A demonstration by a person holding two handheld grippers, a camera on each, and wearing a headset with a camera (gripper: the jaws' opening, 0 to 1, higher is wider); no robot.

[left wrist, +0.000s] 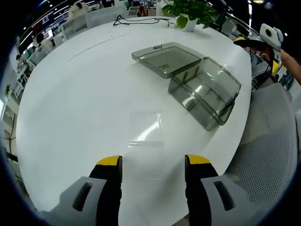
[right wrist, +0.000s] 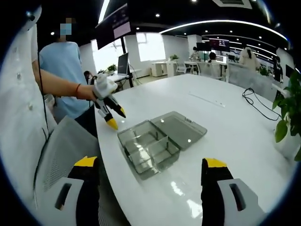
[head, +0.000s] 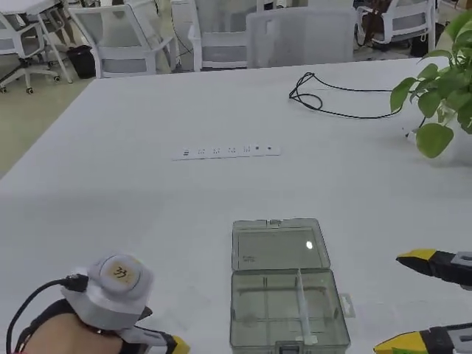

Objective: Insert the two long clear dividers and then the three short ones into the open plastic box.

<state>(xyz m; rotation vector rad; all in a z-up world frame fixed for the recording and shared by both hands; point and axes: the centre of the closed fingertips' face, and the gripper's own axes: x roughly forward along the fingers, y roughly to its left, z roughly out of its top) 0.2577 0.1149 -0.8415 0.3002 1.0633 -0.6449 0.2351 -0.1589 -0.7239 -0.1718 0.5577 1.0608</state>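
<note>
Two hand-held grippers flank an open box at the near edge of a wide white surface (head: 147,192). Furthest left, the left gripper (left wrist: 153,162) hangs low over the surface. Its yellow-tipped jaws are spread apart with nothing between them. Just ahead of those jaws a flat divider (left wrist: 146,127) of clear plastic lies on the surface by itself, apart from the box; I cannot tell whether it is a long one or a short one.

Moving right, the open plastic box (head: 287,313) sits in the middle, smoky grey and see-through. Its lid (head: 279,247) is folded back flat on the far side. Inside the base an upright divider (head: 302,306) of clear plastic stands on edge. It runs from the hinge side towards the near wall, a little right of centre. From the right gripper view the base seems to show further partitions, but I cannot make them out for certain.

Right of the box, the right gripper (head: 402,301) is held near the edge of the surface. Its jaws are opened wide and empty, and they point across towards the box.

Further back lie a white power strip (head: 227,151) and a looped black cable (head: 324,99). A leafy green plant (head: 442,96) stands at the far right.
</note>
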